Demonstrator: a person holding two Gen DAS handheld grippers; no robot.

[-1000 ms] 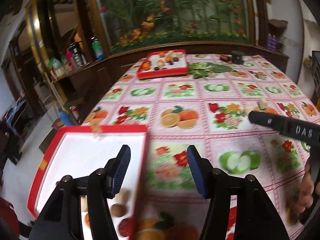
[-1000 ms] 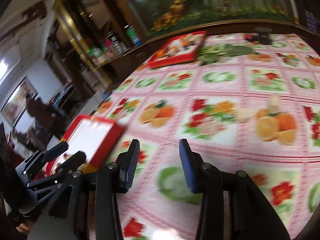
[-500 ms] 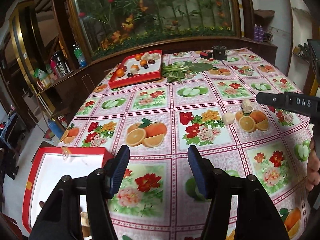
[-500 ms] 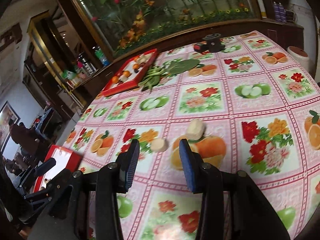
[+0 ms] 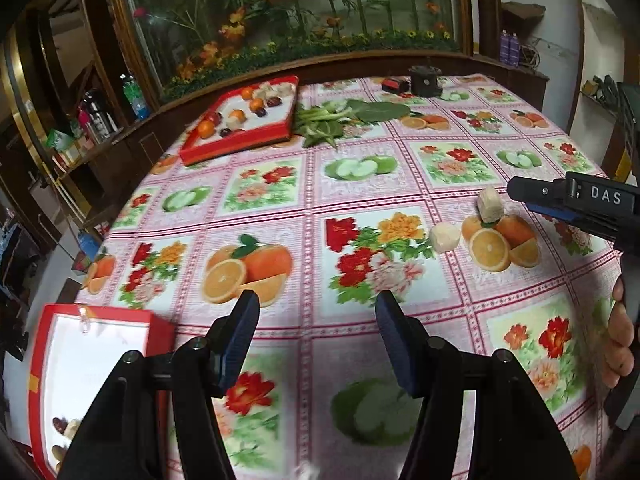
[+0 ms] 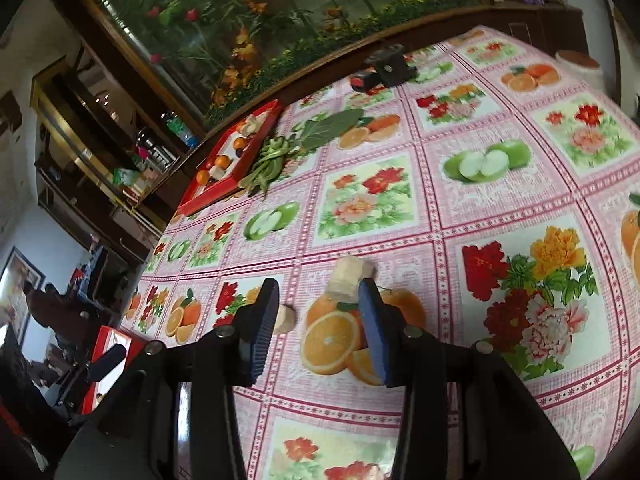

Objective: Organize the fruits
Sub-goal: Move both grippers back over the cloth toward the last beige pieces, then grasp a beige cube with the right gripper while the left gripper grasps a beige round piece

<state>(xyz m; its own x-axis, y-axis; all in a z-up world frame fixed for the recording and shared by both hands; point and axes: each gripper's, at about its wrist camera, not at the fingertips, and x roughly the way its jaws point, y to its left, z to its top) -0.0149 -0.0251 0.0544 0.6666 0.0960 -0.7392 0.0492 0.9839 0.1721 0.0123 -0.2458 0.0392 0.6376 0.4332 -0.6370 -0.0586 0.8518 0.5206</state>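
Two pale peeled fruit pieces lie on the flowered tablecloth: a blocky one [image 5: 490, 204] [image 6: 348, 276] and a rounder one [image 5: 445, 238] [image 6: 287, 318]. My right gripper [image 6: 318, 296] [image 5: 560, 196] hovers just short of them, open, nothing between its blue pads; the blocky piece sits beyond its right finger, and the rounder one peeks from behind its left finger. My left gripper [image 5: 318, 308] is open and empty over the cloth, to the right of the near red tray [image 5: 100, 314] [image 6: 102, 344], which holds a few small fruits in its near corner.
A second red tray [image 5: 236, 146] [image 6: 208, 196] with oranges and dark fruits stands at the far left. Leafy greens [image 5: 344, 120] [image 6: 280, 152] lie beside it. A black round object [image 5: 426, 80] and a red-black item [image 5: 394, 86] sit at the far edge. A hand [image 5: 620, 344] grips the right gripper.
Both grippers have swung right across the table. The left one left the near tray behind; the right one has closed in on the two pale pieces. Jaws look unchanged.
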